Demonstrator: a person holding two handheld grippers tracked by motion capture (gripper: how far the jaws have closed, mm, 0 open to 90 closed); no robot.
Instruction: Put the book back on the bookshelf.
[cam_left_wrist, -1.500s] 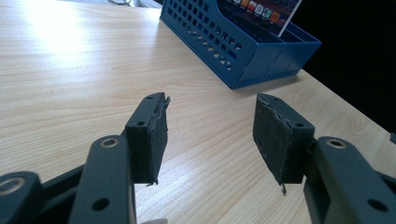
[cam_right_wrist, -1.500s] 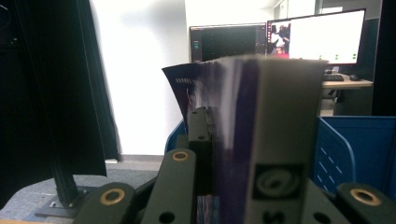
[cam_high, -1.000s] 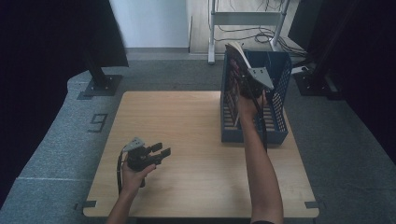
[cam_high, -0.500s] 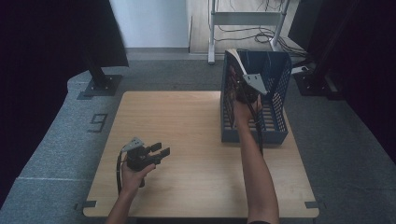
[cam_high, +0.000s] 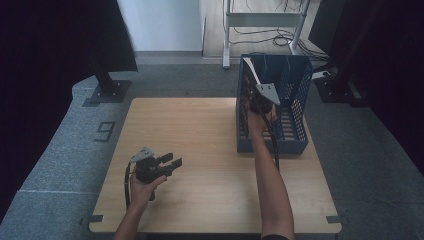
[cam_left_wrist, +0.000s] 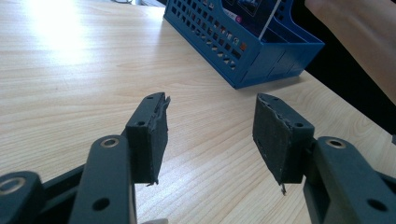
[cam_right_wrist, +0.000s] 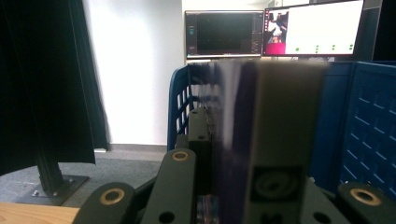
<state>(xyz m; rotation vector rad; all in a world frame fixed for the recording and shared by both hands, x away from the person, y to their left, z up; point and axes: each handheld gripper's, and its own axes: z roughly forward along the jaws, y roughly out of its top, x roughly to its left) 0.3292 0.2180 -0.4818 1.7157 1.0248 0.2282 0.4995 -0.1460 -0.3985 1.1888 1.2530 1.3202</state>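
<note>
- The blue perforated file rack (cam_high: 295, 107) stands on the far right part of the wooden table (cam_high: 200, 130), with upright dividers splitting it into slots.
- The right tongs (cam_high: 252, 102) reach down into the rack's left side, clamped on a thin book-like item (cam_right_wrist: 261, 140) with a dark cover; it stands upright among the rack's walls.
- In the left gripper view, more coloured spines (cam_left_wrist: 243, 9) sit inside the rack; their kind is too small to tell.
- The left tongs (cam_left_wrist: 210, 128) rest low over bare table near the front left, jaws apart with nothing between them, well apart from the rack.
</note>
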